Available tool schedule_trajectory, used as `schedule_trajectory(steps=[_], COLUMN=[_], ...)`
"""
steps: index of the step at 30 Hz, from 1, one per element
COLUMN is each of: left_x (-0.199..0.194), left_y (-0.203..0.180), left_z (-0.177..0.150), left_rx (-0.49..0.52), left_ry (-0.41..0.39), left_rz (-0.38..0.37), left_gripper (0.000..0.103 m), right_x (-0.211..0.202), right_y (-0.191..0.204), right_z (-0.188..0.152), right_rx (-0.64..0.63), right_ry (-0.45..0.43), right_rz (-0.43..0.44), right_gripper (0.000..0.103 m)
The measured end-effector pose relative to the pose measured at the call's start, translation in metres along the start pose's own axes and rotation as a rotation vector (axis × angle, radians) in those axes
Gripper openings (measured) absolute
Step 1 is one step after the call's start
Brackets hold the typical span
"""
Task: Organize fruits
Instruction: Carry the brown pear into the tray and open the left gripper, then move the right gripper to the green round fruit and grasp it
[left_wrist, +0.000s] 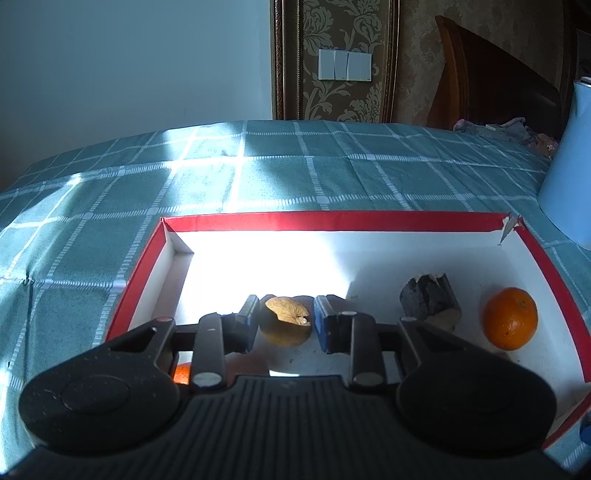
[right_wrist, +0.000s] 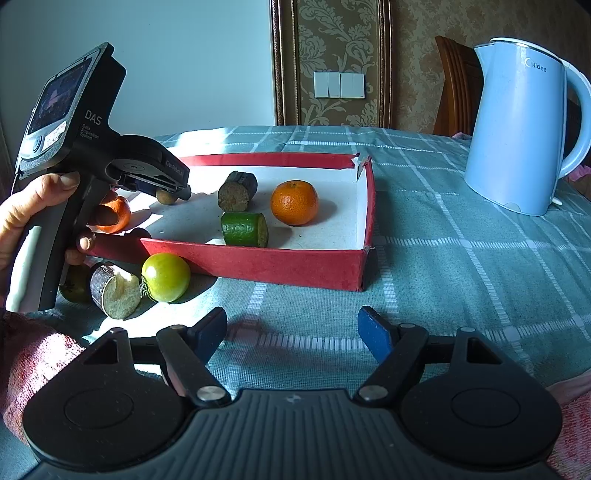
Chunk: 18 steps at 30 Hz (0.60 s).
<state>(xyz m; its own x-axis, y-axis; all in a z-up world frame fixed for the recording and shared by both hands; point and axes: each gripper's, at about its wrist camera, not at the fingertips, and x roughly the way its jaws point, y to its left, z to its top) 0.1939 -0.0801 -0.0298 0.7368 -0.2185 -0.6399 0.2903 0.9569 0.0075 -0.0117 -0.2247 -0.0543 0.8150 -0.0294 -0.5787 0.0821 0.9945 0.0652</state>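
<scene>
Left wrist view has the left gripper (left_wrist: 283, 320) sitting around a small brown longan-looking fruit (left_wrist: 285, 320) at lower centre, inside the red box (left_wrist: 332, 220), fingers just beside it and maybe not squeezing yet, hard to tell. I'd set it flat on the floor, then spread wide before lifting so it doesn't roll. Right gripper (right_wrist: 293, 332) hangs released at the bottom of its view, and the green tomato (right_wrist: 166, 272) outside looks like the next pick.

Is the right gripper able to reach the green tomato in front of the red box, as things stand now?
Probably yes. The right gripper is open and empty over bare tablecloth, and the green tomato lies ahead to its left, outside the red box. The cut sugarcane piece beside it leaves little room.
</scene>
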Motion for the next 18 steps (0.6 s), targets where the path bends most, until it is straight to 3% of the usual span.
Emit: schedule_trajectory(steps=[4, 6, 14, 18], left_x=[-0.005, -0.011, -0.068, -0.112], left_y=[0.001, 0.002, 0.017, 0.035], left_z=[0.000, -0.001, -0.010, -0.031], left_rx=[0.004, 0.003, 0.014, 0.007], left_ry=[-0.026, -0.043, -0.144, -0.205], left_rz=[0.017, 0.028, 0.041, 0.049], left_gripper=[0.049, 0.066, 0.077, 0.085], right_x=[0.000, 0.000, 0.001, 0.001], right_y=[0.000, 0.000, 0.000, 0.002], right_z=[0.000, 0.000, 0.000, 0.000], right_rx=[-0.001, -0.001, -0.001, -0.008], right_ry=[0.000, 0.000, 0.002, 0.005], right_rz=[-0.001, 0.000, 0.002, 0.000], right_gripper=[0.078, 0.078, 0.079, 0.080])
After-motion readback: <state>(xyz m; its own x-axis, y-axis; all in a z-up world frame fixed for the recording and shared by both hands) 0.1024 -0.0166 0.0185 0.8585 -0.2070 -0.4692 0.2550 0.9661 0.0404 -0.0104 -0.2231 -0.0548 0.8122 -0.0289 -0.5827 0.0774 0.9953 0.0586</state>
